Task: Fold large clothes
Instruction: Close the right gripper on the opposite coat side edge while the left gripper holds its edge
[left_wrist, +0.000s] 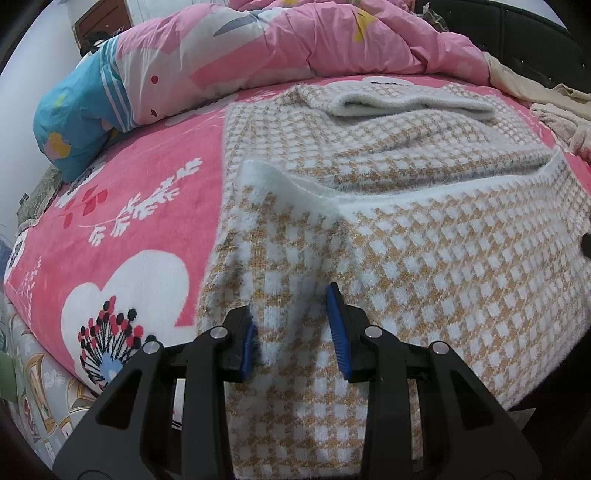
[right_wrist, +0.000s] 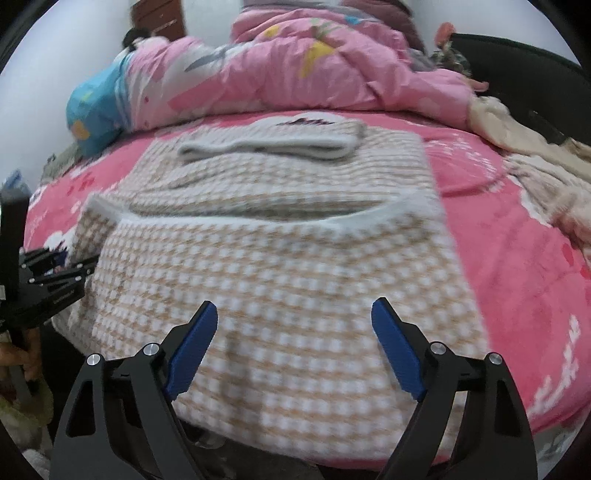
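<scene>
A fuzzy tan-and-white checked sweater (left_wrist: 424, 266) lies spread on the pink bed, its near part folded over with a white hem band (left_wrist: 303, 188); it also shows in the right wrist view (right_wrist: 280, 266). A white folded cuff or collar (left_wrist: 410, 101) rests at its far end. My left gripper (left_wrist: 293, 328) is at the sweater's near left edge, jaws partly apart with a ridge of the fabric between the blue pads (left_wrist: 338, 332). My right gripper (right_wrist: 293, 350) is wide open and empty above the sweater's near edge. The left gripper also shows in the right wrist view (right_wrist: 55, 280).
A pink floral blanket (left_wrist: 140, 206) covers the bed. A bunched pink quilt (left_wrist: 295, 40) and a blue pillow (left_wrist: 74, 114) lie at the far side. Beige clothes (right_wrist: 524, 147) lie at the far right. A dark headboard (left_wrist: 535, 33) stands at the right.
</scene>
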